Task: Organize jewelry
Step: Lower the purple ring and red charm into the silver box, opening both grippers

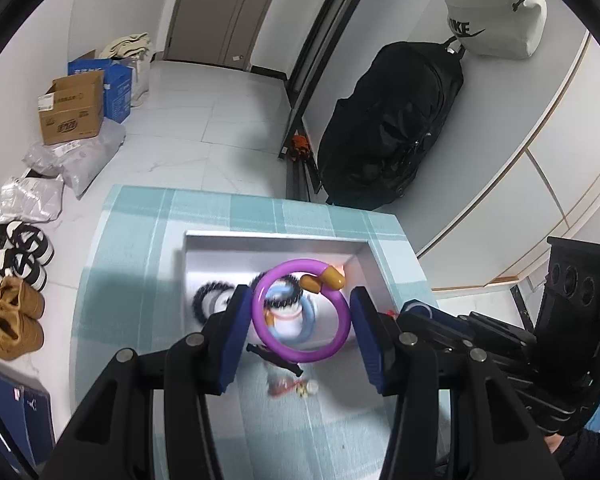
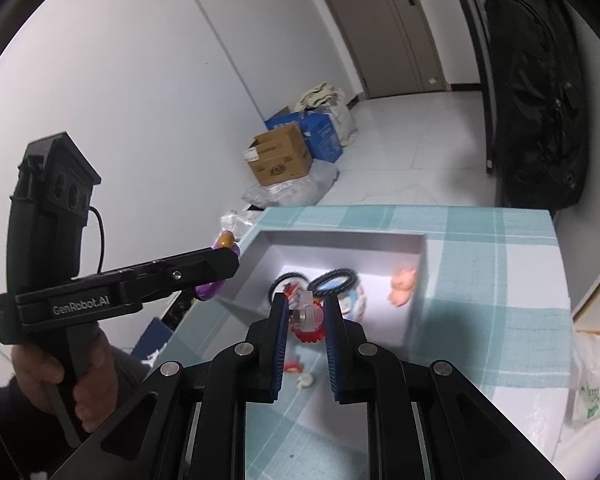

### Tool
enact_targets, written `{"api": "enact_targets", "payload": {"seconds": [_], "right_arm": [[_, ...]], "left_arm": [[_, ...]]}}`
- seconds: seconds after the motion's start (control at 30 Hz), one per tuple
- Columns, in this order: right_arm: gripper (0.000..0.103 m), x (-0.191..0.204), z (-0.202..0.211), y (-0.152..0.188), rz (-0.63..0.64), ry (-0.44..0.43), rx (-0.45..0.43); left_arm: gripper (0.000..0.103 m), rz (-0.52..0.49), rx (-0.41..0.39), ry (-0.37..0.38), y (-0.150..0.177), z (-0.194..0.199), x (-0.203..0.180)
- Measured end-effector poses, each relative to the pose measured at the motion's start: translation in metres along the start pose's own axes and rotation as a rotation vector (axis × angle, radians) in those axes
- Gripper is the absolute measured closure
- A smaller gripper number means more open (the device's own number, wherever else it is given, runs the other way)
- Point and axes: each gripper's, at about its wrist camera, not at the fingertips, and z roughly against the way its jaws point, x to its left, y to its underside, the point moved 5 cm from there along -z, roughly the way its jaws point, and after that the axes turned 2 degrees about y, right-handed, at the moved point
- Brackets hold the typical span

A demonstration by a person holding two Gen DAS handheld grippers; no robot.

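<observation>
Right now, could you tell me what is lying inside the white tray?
In the white tray: black toothed rings, a pink figurine, a pale blue-and-white piece. The right gripper and its red ring cover the near part.

We are seeing a teal checked table (image 2: 500,280) carrying a white tray (image 2: 340,236) beyond the jaws, small trinkets (image 2: 300,372) lying beneath them.
</observation>
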Motion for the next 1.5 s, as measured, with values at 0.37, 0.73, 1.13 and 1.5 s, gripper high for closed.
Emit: {"api": "enact_targets", "payload": {"seconds": [0.37, 0.73, 1.13, 1.5], "right_arm": [[0.087, -0.017, -0.028, -0.033, -0.013, -0.009, 0.005], [0.087, -0.029, -0.058, -0.036, -0.009, -0.025, 0.059], [0.084, -0.036, -0.063, -0.032, -0.018, -0.001, 0.085], [0.046, -0.036, -0.024, -0.028, -0.059, 0.026, -0.012]], "left_arm": [[0.059, -0.010, 0.088, 0.028, -0.011, -0.037, 0.006], [0.059, -0.001, 0.135, 0.043, -0.011, -0.051, 0.010], [0.044, 0.008, 0.157, 0.051, -0.008, -0.057, 0.013], [0.034, 0.037, 0.096, 0.050, -0.005, -0.027, 0.016]]}}
